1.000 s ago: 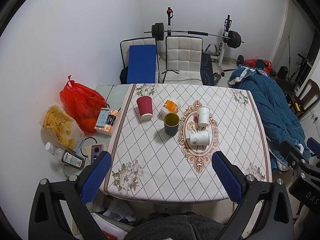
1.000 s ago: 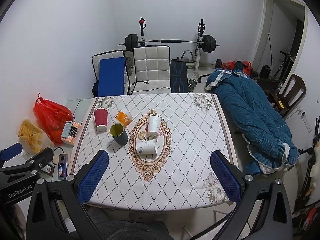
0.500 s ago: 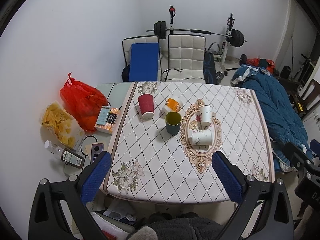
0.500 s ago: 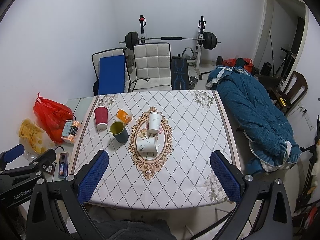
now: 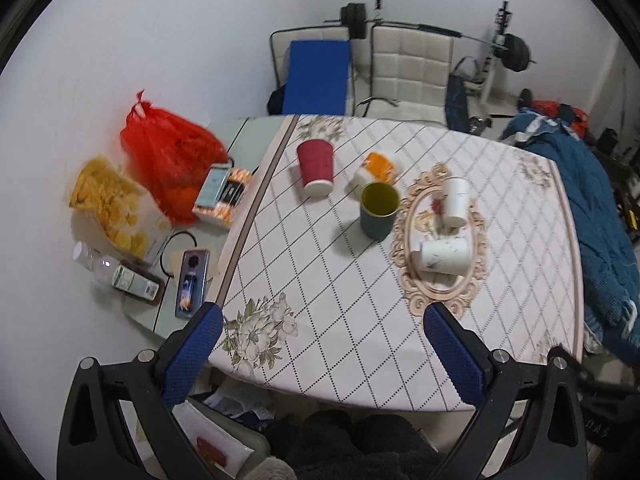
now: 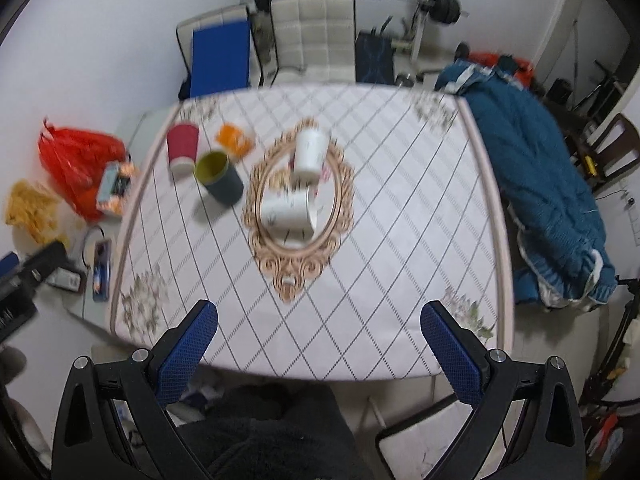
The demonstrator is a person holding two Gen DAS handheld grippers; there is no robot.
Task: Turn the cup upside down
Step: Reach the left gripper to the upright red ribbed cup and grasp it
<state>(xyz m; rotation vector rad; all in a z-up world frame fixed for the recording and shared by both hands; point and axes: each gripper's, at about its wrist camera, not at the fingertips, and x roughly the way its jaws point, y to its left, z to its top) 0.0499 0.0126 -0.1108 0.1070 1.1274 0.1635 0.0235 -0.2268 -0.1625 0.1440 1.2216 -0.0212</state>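
Several cups stand on a patterned table point(image 5: 360, 320) point(image 6: 380, 280). A dark green cup point(image 5: 378, 216) point(image 6: 219, 178) stands upright with its mouth up. A red cup point(image 5: 316, 168) point(image 6: 182, 148) is upside down at the far left. A white cup point(image 5: 456, 202) point(image 6: 309, 154) is upside down. Another white cup point(image 5: 442, 256) point(image 6: 288, 210) lies on its side. An orange and white cup point(image 5: 378, 168) point(image 6: 236, 140) lies behind the green one. My left gripper point(image 5: 320, 354) and right gripper point(image 6: 318, 350) are open and empty, high above the table's near edge.
A red bag point(image 5: 168, 152), a snack bag point(image 5: 108, 204), phones and a bottle point(image 5: 120, 276) lie on a low side table at the left. A blue coat point(image 6: 540, 184) hangs at the right. Chairs point(image 5: 408, 68) and a barbell rack stand behind the table.
Both grippers have moved forward and tilted down towards the table, so the cups look larger. The cups have not moved.
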